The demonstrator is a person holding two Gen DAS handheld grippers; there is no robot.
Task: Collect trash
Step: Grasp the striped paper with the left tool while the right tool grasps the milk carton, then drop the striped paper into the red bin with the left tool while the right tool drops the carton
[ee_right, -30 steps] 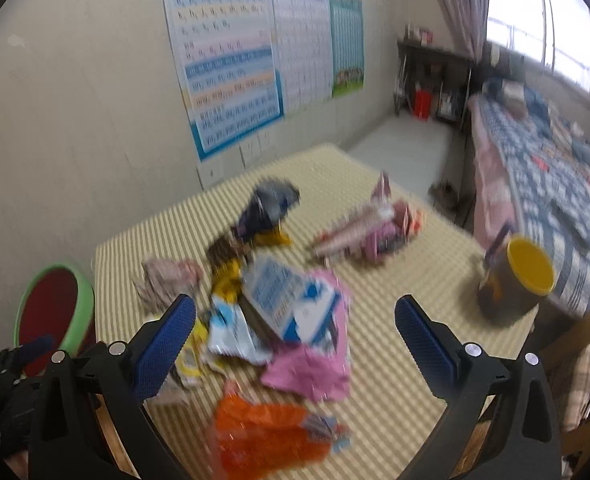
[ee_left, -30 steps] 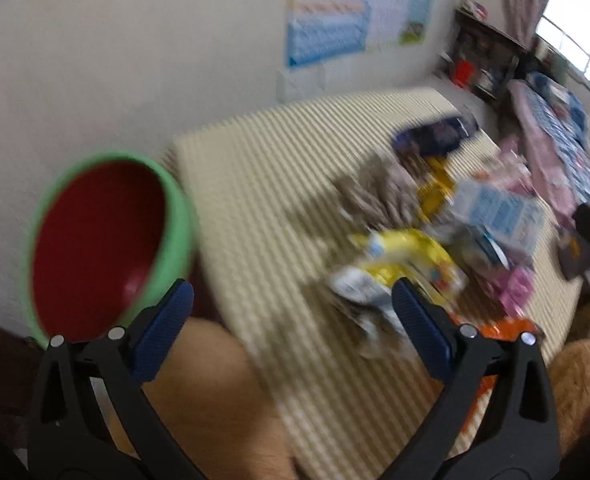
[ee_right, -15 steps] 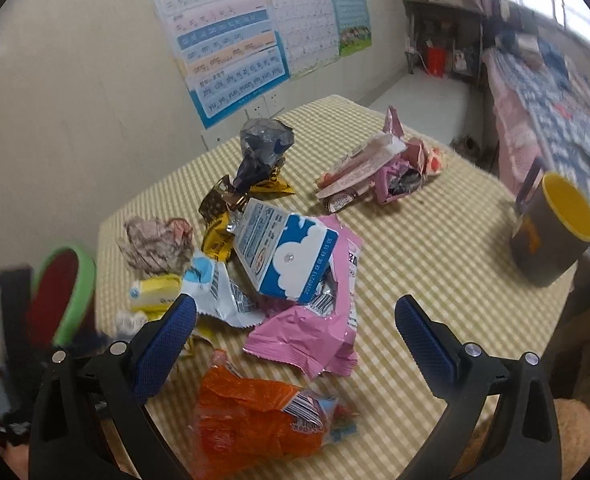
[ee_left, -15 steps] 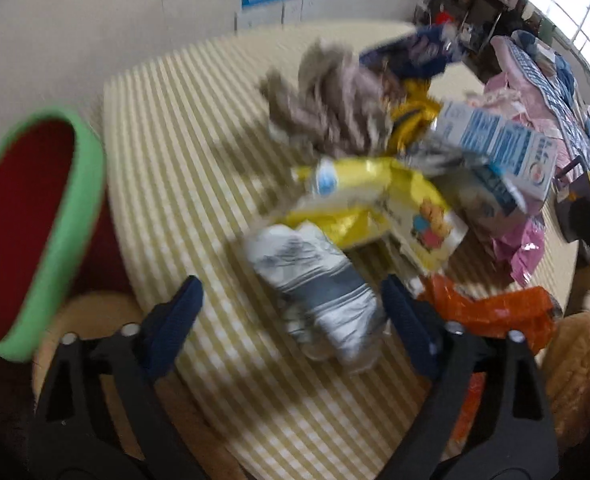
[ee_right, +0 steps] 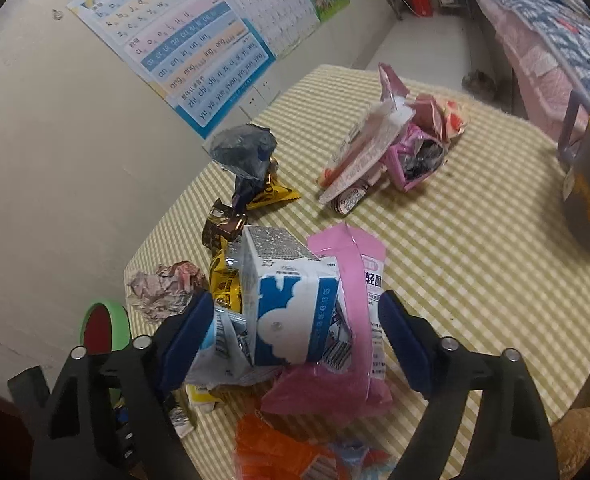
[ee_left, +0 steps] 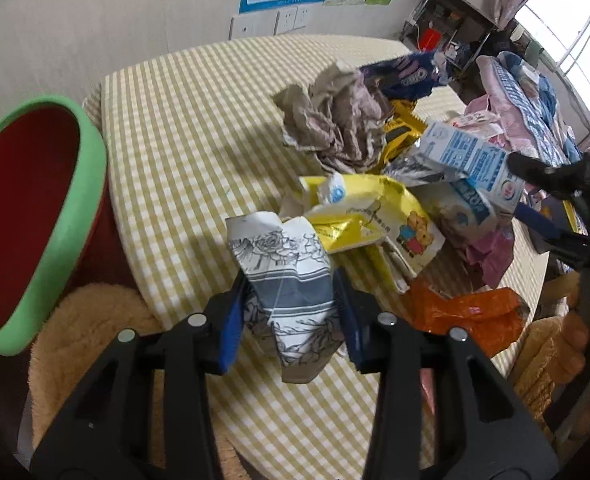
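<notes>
Left wrist view: the left hand-held gripper [ee_left: 291, 300] is clamped on a crumpled grey-and-white floral paper wrapper [ee_left: 285, 280] above the bench's near edge; the green-rimmed red bin [ee_left: 35, 216] lies left of it.

Right wrist view: the right hand-held gripper [ee_right: 293, 328], jaws apart, straddles the blue-and-white milk carton [ee_right: 283, 300], far from that bin [ee_right: 105, 326].

A checked woven cloth [ee_left: 183, 128] covers the table, matt. Crumpled paper wad [ee_left: 335, 128], matt and rough. Glossy printed paper carton [ee_right: 287, 308]. Shiny orange plastic wrapper [ee_left: 467, 316] at lower right. Smooth green plastic bin [ee_left: 71, 216] at left, red inside.
</notes>
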